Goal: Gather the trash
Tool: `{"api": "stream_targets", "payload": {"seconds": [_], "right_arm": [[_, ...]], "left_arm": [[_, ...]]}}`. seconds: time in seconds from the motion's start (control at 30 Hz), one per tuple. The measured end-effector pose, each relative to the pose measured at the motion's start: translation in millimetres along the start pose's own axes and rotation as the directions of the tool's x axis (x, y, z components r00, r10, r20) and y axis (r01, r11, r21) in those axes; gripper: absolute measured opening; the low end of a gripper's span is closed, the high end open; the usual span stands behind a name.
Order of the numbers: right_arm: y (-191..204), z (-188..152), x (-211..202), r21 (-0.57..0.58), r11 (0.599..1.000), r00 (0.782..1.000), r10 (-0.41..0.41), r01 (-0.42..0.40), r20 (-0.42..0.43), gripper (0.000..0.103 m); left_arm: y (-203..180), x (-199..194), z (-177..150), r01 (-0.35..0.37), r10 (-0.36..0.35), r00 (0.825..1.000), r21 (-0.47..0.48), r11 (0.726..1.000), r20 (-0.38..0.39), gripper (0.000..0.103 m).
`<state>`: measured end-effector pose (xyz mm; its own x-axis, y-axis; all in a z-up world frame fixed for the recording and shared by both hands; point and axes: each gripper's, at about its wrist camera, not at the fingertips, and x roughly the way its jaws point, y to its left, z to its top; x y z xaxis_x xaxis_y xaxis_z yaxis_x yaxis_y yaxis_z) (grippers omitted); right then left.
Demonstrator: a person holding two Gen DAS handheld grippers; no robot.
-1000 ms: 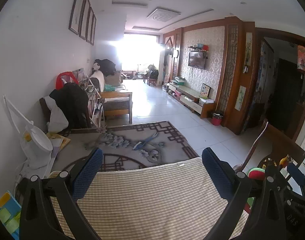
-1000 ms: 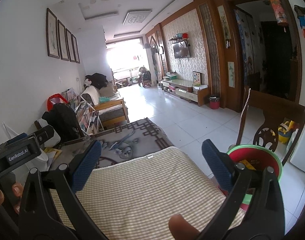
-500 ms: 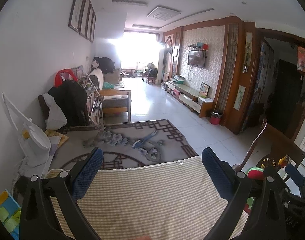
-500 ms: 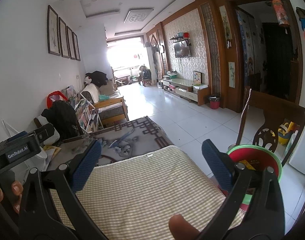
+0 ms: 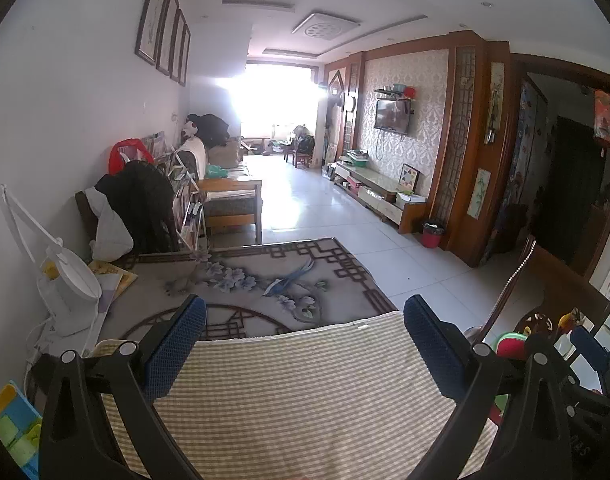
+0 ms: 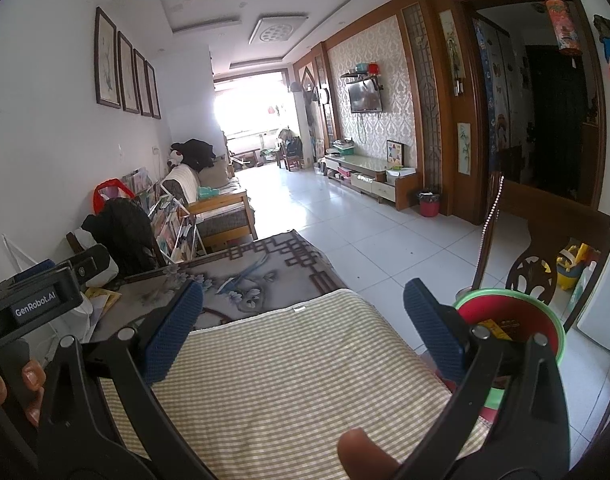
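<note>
While both of my grippers, left gripper (image 5: 305, 340) and right gripper (image 6: 303, 328), are hanging spread apart and empty over the beige checked cloth surface (image 6: 289, 376), the green-rimmed red plastic bin (image 6: 545, 320) is sitting at lower right.

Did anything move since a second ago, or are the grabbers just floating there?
Almost nothing. Both views tipped down and forward a little, so more of the patterned rug shows. The left gripper and right gripper stayed open and empty above the checked cloth; the red bucket stayed put.
</note>
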<state>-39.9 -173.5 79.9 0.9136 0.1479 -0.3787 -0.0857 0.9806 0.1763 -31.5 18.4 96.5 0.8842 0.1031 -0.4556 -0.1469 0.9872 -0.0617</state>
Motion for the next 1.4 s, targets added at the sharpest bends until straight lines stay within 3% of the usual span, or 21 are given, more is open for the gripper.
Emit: {"api": "stream_targets", "payload": {"seconds": [1.1, 1.27, 1.33, 1.4], "right_arm": [[-1, -4, 31, -0.025, 0.999, 0.997, 0.045, -0.046, -0.062, 0.099], [5, -16, 58, -0.017, 0.994, 0.981, 0.104, -0.109, -0.164, 0.099], [9, -31, 77, -0.03, 0.993, 0.967, 0.108, -0.118, -0.232, 0.099], [11, -51, 97, -0.056, 0.992, 0.948, 0.091, -0.113, -0.305, 0.099]], "left_arm": [[13, 18, 2, -0.001, 0.001, 1.0, -0.02, 1.0, -0.03, 0.095], [24, 32, -7, 0.034, -0.035, 0.997, -0.025, 0.999, -0.071, 0.095], [39, 48, -21, -0.015, 0.009, 0.993, -0.047, 0.999, -0.116, 0.095], [60, 70, -47, -0.107, 0.096, 0.972, -0.037, 0.994, -0.213, 0.095]]}}
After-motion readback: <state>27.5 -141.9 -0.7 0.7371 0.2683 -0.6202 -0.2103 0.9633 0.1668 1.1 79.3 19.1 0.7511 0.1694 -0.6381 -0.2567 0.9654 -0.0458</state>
